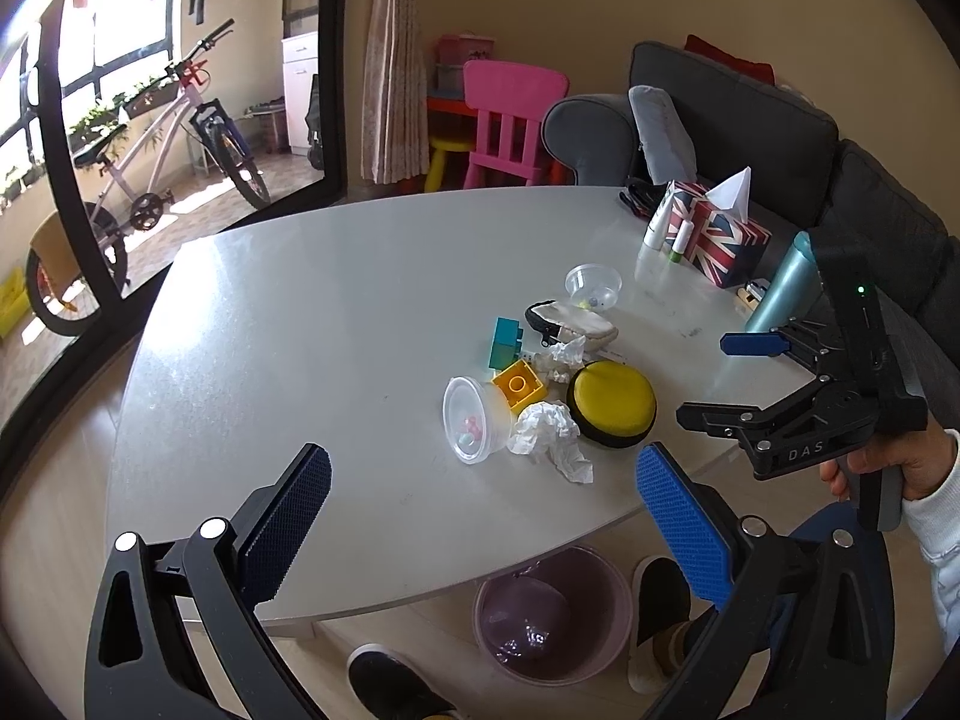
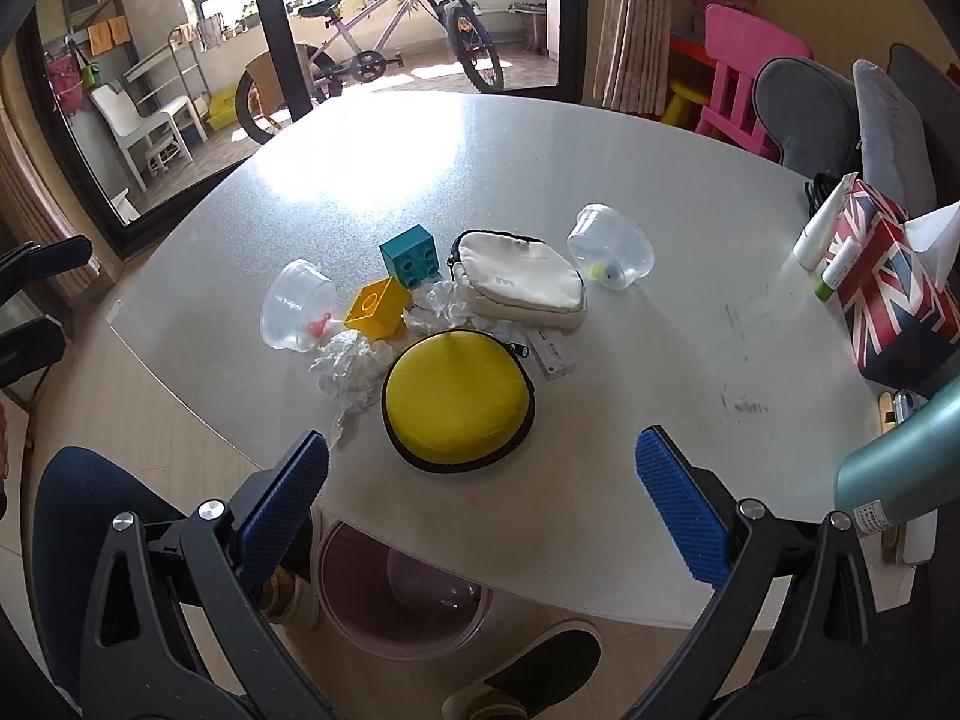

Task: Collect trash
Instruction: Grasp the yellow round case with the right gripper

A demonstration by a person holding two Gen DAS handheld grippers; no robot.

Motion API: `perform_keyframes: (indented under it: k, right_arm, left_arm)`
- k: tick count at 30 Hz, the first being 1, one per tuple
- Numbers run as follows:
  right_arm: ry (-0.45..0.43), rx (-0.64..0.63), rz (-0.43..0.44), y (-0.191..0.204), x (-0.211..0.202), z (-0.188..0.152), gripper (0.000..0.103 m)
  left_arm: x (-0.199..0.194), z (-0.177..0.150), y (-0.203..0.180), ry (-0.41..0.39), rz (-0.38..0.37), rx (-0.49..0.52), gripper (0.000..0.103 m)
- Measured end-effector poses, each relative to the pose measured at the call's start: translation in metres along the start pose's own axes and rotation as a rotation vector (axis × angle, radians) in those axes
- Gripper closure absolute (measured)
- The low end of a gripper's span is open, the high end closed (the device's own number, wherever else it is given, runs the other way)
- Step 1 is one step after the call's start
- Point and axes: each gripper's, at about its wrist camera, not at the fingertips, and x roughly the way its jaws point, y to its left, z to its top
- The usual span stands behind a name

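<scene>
On the grey worktop (image 2: 600, 138), the cluster starts at the left with a clear plastic tub (image 2: 298, 313) tipped on its side, a small pink item inside it. Just right of it sits a yellow toy block (image 2: 378, 307), with a teal toy block (image 2: 413, 256) behind. A crumpled white tissue (image 2: 351, 367) lies in front of the yellow block, touching the round yellow zip case (image 2: 458, 408); a second crumpled tissue (image 2: 437, 306) is wedged between the blocks and the cream zip pouch (image 2: 521, 282). Further right, another clear tub (image 2: 612, 247) lies on its side, and at the far right stands a flag-printed tissue box (image 2: 888, 294) with small tubes beside it. A teal bottle (image 2: 894, 468) is nearest the right edge.

The left gripper (image 1: 480, 480) hangs over the near edge of the worktop, its blue pads spread wide with nothing between them. The right gripper (image 2: 480, 468) is likewise spread apart and empty, above the yellow case. Below the worktop edge stands a pinkish waste bin (image 2: 402, 594), seemingly lined with a bag, between the person's shoes.
</scene>
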Motion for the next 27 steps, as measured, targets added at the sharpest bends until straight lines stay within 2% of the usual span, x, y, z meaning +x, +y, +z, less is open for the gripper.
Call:
perform_keyframes:
  k: [14, 24, 27]
  right_arm:
    - [0.177, -0.062, 0.016, 0.007, 0.061, 0.020, 0.003]
    - [0.202, -0.061, 0.056, 0.009, 0.077, 0.024, 0.004]
    - [0.215, -0.061, 0.050, 0.011, 0.081, 0.024, 0.023]
  left_arm:
    - [0.007, -0.003, 0.007, 0.022, -0.008, -0.029, 0.005]
    - [0.013, -0.003, 0.009, 0.036, -0.006, -0.036, 0.005]
    - [0.014, -0.004, 0.010, 0.042, -0.005, -0.037, 0.005]
